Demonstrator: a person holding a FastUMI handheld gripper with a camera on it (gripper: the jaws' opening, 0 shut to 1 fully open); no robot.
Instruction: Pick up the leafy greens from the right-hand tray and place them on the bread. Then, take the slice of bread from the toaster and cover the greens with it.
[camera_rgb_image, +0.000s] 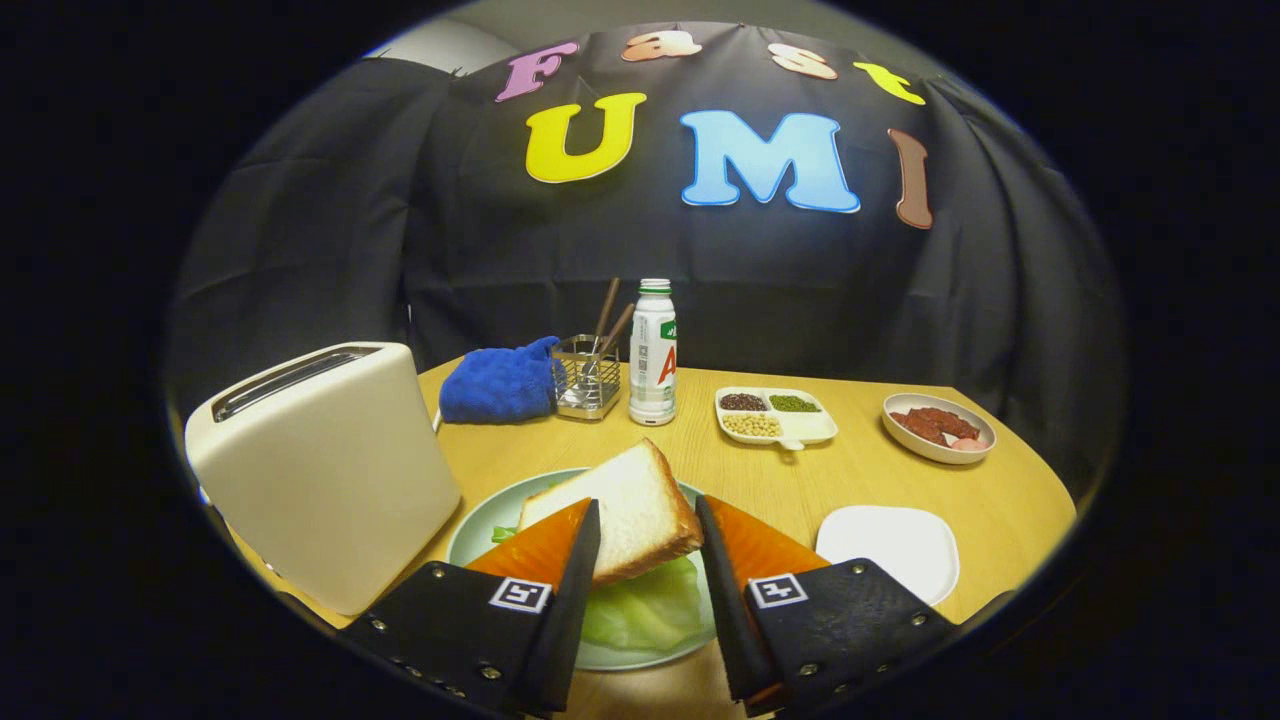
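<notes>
My gripper (648, 507) is shut on a slice of bread (625, 510), which hangs tilted between the fingers with its crust against both. Right under it lie pale leafy greens (645, 605) on a light green plate (478, 528). Anything beneath the greens is hidden by them and the held slice. The cream toaster (320, 470) stands to the left of the plate, its slot on top looking dark. To the right of the plate is a white tray (888, 550) with nothing on it.
Beyond the plate, along the table's far side, are a blue mitt (500, 385), a wire utensil holder (587, 378), a white bottle (653, 355), a divided dish of beans (775, 413) and a bowl of meat (938, 425).
</notes>
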